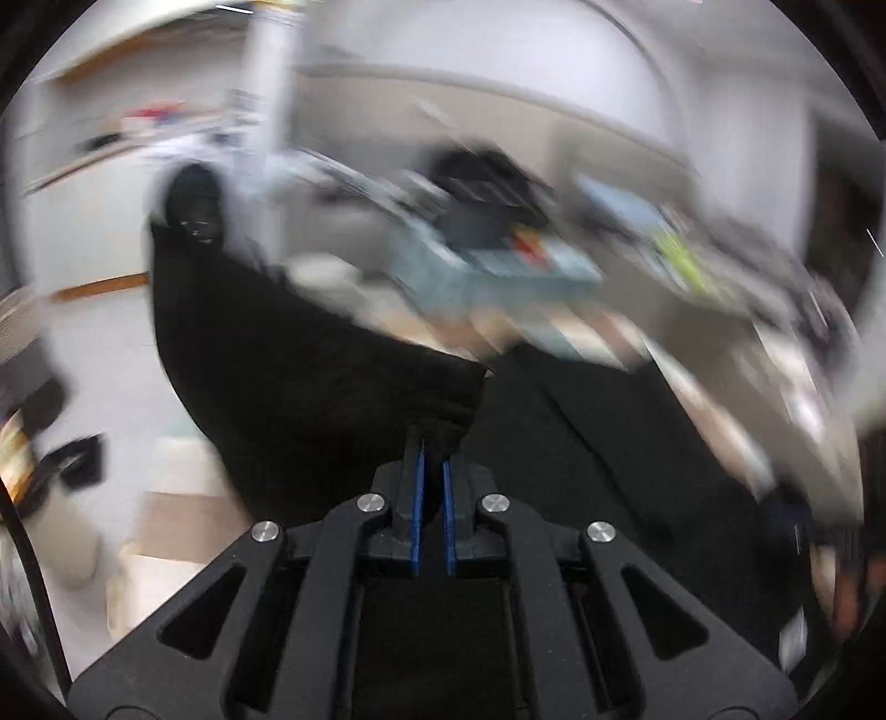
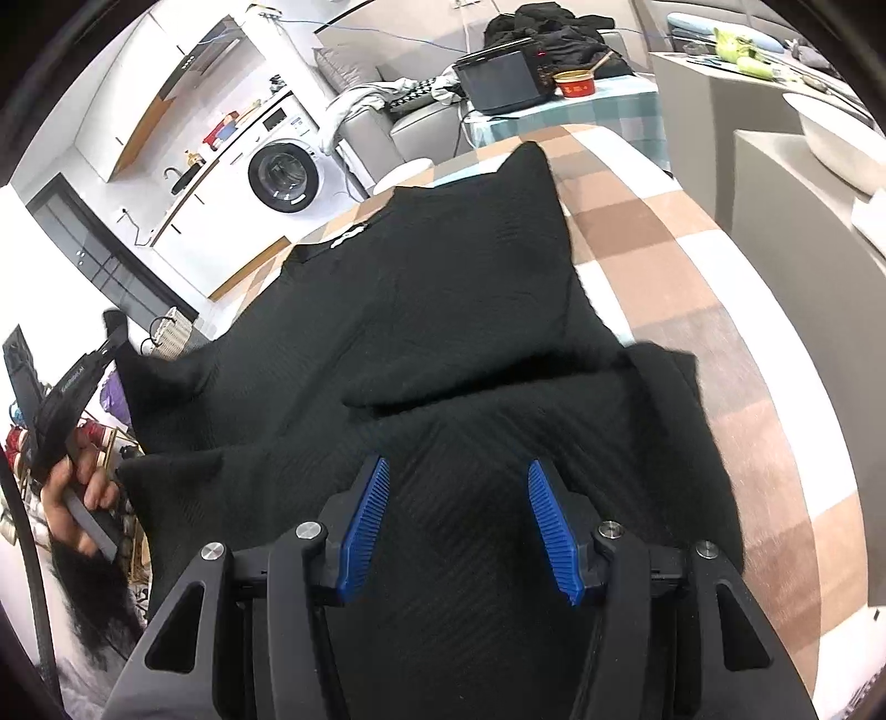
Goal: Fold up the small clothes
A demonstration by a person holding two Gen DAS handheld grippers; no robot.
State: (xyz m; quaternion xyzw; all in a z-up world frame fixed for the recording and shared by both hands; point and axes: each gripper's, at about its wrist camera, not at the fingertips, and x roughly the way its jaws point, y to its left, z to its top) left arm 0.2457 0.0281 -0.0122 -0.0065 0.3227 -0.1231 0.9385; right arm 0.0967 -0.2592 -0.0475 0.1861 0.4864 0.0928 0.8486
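A black knit garment [image 2: 443, 310] lies spread on the checked tablecloth [image 2: 692, 266], its near part folded over in a thick layer. My right gripper [image 2: 457, 482] hovers open just above that folded layer, nothing pressed between its blue pads [image 2: 365, 520]. My left gripper [image 1: 433, 443] is shut on an edge of the black garment [image 1: 310, 376], which hangs from it in a lifted sheet; this view is heavily blurred. In the right wrist view the left gripper [image 2: 113, 327] stands at the far left, held by a hand [image 2: 83, 487], with the garment's left corner pulled up to its tip.
Beyond the table stand a washing machine [image 2: 282, 171], a black box-shaped appliance [image 2: 501, 83] with a red bowl [image 2: 573, 83] beside it, and a pile of dark clothes [image 2: 554, 27]. A grey counter [image 2: 775, 183] stands to the right. Cluttered shelves sit low at the left.
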